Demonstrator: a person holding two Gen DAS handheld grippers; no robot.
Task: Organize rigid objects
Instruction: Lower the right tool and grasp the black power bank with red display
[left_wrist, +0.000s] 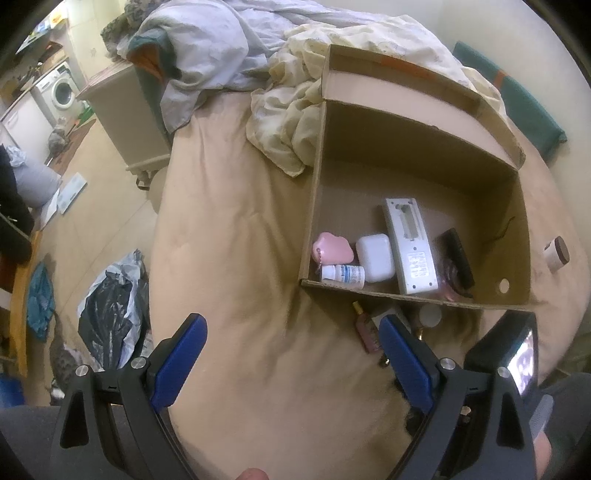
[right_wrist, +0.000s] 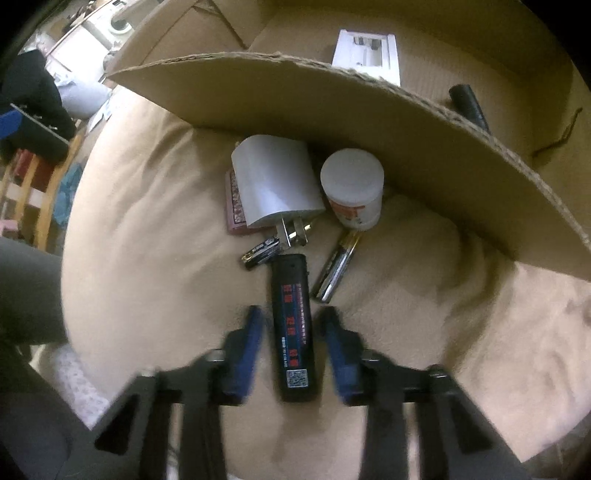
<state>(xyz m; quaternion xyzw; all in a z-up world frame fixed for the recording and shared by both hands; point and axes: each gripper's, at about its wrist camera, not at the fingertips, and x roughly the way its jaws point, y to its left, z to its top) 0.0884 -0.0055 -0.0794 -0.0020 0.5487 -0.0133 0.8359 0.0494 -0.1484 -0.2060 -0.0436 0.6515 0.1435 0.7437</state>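
Observation:
An open cardboard box (left_wrist: 517, 229) lies on the beige bed. In it are a pink case (left_wrist: 332, 251), a white case (left_wrist: 375, 256), a small white bottle (left_wrist: 343, 275), a grey remote (left_wrist: 408, 243) and a black comb-like item (left_wrist: 460, 258). My left gripper (left_wrist: 291, 354) is open and empty over the blanket in front of the box. My right gripper (right_wrist: 293, 328) is open, its fingers on either side of a black lighter (right_wrist: 293, 328) lying on the blanket. Beyond it lie a white charger plug (right_wrist: 277, 181), a white jar (right_wrist: 352, 186), two batteries (right_wrist: 336, 267) and a pink bottle (right_wrist: 234, 206).
The box's near flap (right_wrist: 369, 122) overhangs the loose items. A rumpled duvet (left_wrist: 207, 48) and cream sheet (left_wrist: 291, 110) lie at the bed's far end. A small jar (left_wrist: 556, 254) sits right of the box. A black-and-white bag (left_wrist: 110, 306) lies on the floor left of the bed.

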